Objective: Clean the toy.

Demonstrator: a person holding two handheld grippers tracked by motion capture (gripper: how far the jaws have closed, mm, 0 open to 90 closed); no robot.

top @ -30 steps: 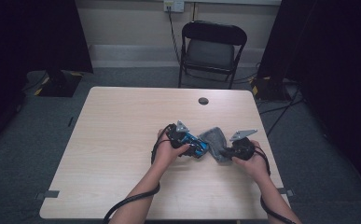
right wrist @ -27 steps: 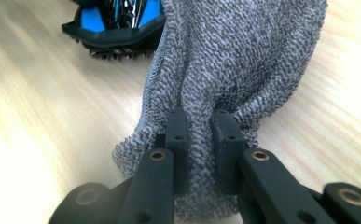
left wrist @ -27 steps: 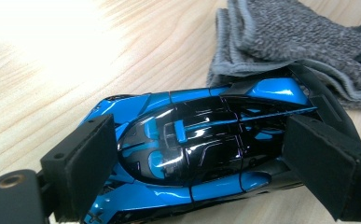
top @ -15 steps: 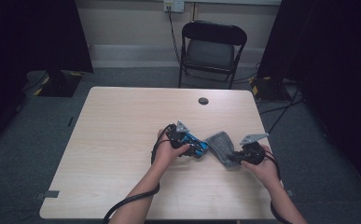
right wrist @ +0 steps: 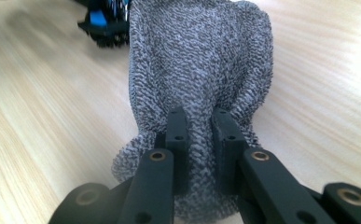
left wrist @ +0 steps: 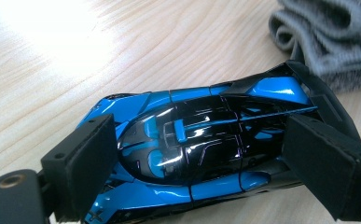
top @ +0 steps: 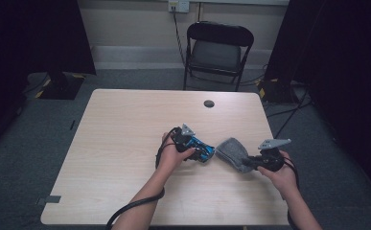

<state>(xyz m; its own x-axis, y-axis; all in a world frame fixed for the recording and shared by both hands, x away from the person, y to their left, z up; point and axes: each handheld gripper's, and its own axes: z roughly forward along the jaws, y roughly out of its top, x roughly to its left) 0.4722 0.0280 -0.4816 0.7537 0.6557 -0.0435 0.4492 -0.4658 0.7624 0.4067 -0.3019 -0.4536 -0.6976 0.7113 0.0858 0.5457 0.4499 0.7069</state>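
**Toy car and knitted cloth held at the near right of the table**

Toy car [left wrist: 201, 154], blue and black, is clamped between the left gripper [top: 203, 154] pads. A fold of grey knitted cloth [right wrist: 201, 70] is pinched by the right gripper [right wrist: 199, 123], just right of the car on the table [top: 125, 124].

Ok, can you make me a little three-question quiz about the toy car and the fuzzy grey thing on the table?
1. True or false: the right gripper has its jaws pinched on the grey knitted cloth.
2. What two colours is the toy car between the left gripper jaws?
3. What lies on the far part of the table? A) a small dark round thing B) a spoon C) a book

Key:
1. True.
2. Blue and black.
3. A.
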